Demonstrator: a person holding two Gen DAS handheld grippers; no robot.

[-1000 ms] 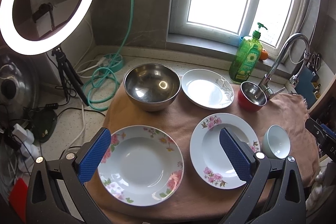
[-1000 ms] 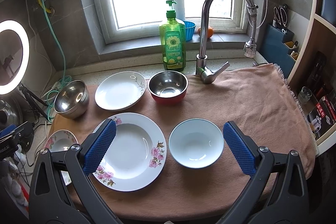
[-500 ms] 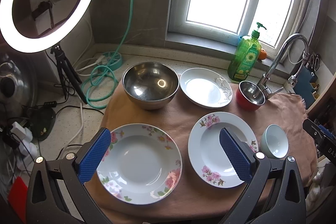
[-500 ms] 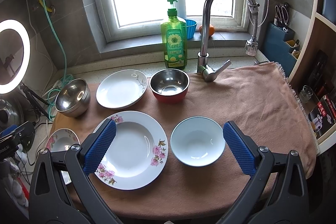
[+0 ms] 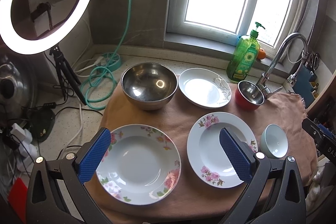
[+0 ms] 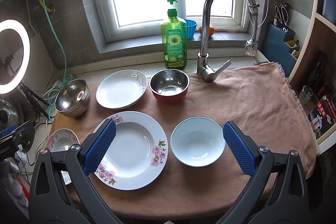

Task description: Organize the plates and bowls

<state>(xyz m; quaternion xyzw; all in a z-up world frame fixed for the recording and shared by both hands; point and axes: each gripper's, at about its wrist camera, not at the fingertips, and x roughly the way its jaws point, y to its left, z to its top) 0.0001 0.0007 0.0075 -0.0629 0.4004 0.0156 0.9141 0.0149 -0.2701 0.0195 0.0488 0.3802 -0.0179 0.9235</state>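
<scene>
I hold both tongs wide open and empty above the counter's near edge. My left tongs [image 5: 164,157] hover over two flowered plates [image 5: 138,163]; my right tongs [image 6: 168,147] flank the pale bowl [image 6: 197,144]. The steel bowl [image 5: 149,85], white plate [image 5: 204,87] and red bowl [image 6: 169,85] line the far edge.

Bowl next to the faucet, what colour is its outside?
Red outside, bare steel inside; clearest in the right wrist view.

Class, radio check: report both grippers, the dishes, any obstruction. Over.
Left gripper open, empty. Right gripper open, empty. Pink-flowered white plate and pale blue bowl lie unstacked on brown towel. Nothing in the way.
</scene>
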